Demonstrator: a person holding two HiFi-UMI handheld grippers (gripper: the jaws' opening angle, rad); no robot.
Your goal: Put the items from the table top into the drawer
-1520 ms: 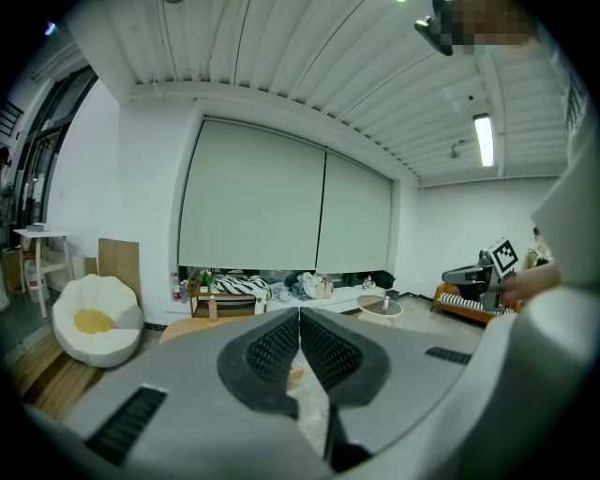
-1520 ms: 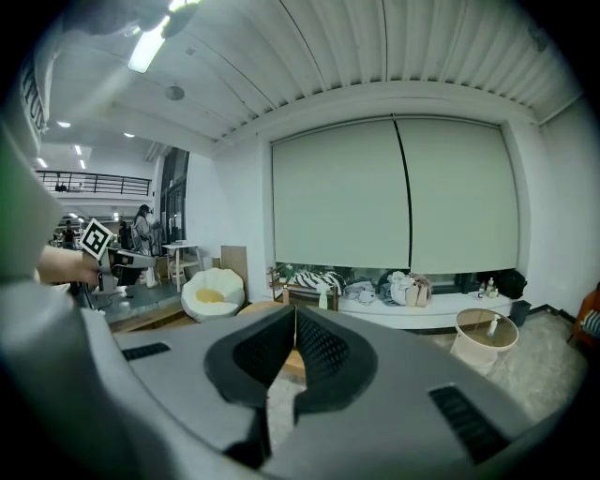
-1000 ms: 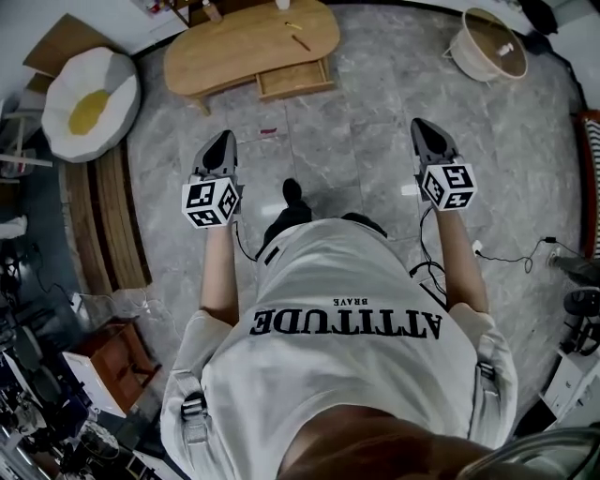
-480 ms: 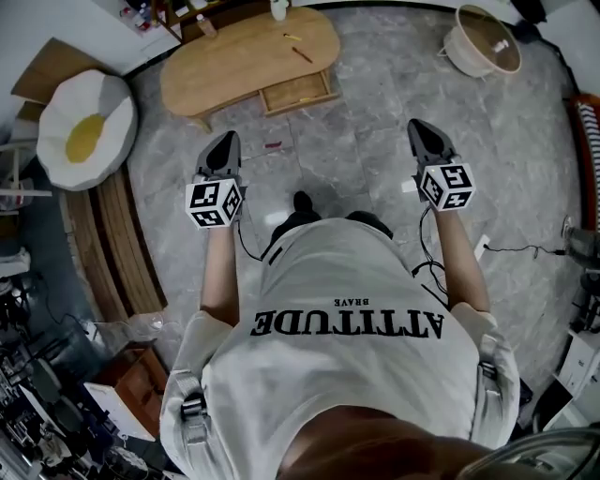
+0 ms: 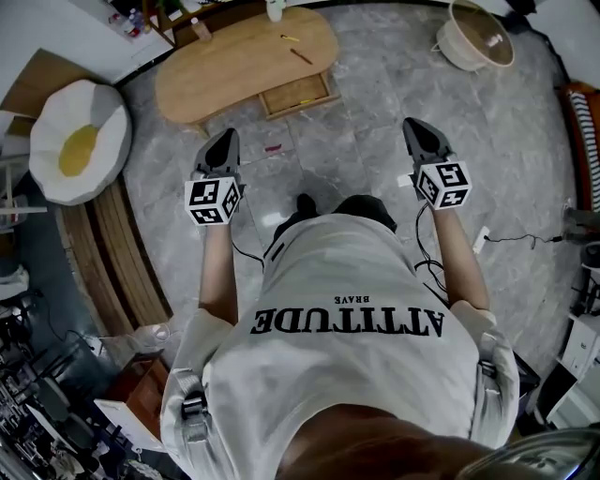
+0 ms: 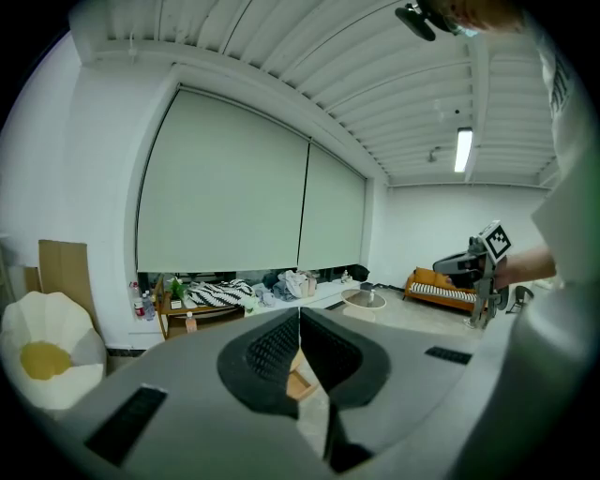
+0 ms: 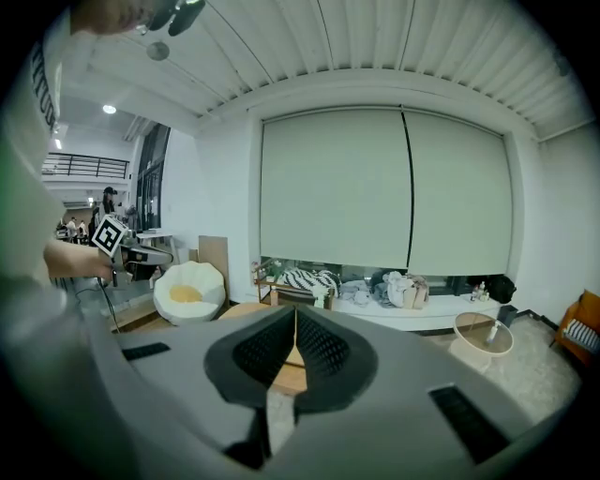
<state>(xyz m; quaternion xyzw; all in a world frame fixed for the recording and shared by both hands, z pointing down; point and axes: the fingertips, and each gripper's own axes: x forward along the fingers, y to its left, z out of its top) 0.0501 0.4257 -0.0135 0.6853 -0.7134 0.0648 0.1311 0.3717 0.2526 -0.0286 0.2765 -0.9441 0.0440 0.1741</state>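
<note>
Both grippers are held out over the grey stone floor (image 5: 375,112), well apart from the wooden table (image 5: 234,66) ahead. The left gripper (image 5: 223,142) is clenched, with nothing between its jaws. The right gripper (image 5: 419,133) is clenched and empty as well.

Toward the table's right end lie a thin yellow item (image 5: 292,38) and, just nearer the front edge, a thin dark stick (image 5: 302,56). A white bottle (image 5: 274,9) stands at the far edge, cut off by the frame. The drawer (image 5: 298,94) stands pulled out from the near edge, under the right end. A yellowish speck lies in it, too small to tell what it is.

A small red thing (image 5: 273,147) lies on the floor just short of the drawer, ahead of the left gripper. An egg-shaped cushion (image 5: 70,141) sits beyond the table's left end, with wooden boards (image 5: 103,244) beside it. A round side stand (image 5: 478,37) is well off the right end.

The person's white shirt (image 5: 347,356) fills the lower head view and hides most of the legs. In each gripper view the gripper's own body covers nearly all of the table, leaving only a sliver of wood below the closed jaws.
</note>
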